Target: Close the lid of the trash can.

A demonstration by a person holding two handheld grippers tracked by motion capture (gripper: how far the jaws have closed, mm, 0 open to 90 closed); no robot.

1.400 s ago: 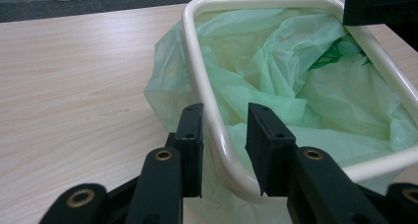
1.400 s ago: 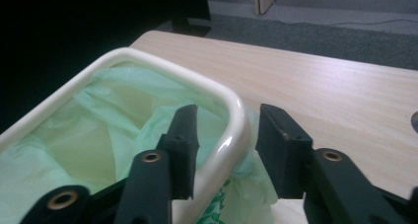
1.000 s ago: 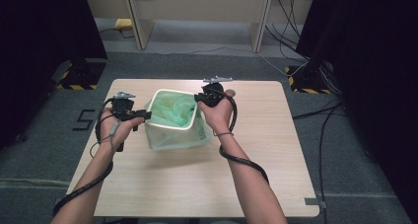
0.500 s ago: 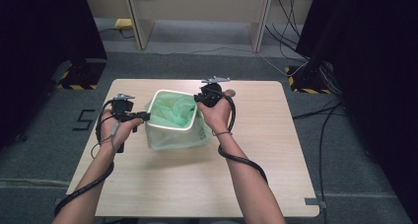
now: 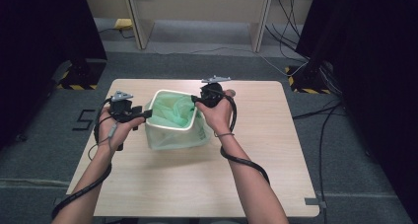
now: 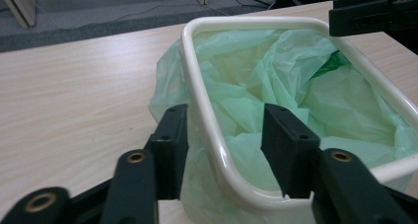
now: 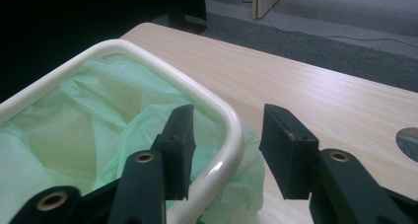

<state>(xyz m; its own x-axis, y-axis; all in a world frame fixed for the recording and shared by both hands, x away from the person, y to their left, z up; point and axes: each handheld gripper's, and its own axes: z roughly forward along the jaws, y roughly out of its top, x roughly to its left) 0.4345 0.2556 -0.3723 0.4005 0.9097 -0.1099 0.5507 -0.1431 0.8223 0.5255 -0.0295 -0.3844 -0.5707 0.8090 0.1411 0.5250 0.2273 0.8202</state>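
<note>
Pale wooden tabletop [image 5: 276, 135]: cream plastic bin [image 5: 172, 135] with green bag liner [image 5: 172, 113]; left claw [image 6: 224, 140] spread astride nine-o'clock rim, right claw [image 7: 226, 140] spread astride two-o'clock rim.

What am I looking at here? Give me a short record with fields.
Setting: wooden table, person seated at it
Main object: cream waste bin, upright
Lining: green plastic bag inside, spilling over the rim
Left gripper: open, jaws astride the bin's rim
Right gripper: open, jaws astride the rim at a corner
Activity: apparently fitting the bag to the bin
</note>
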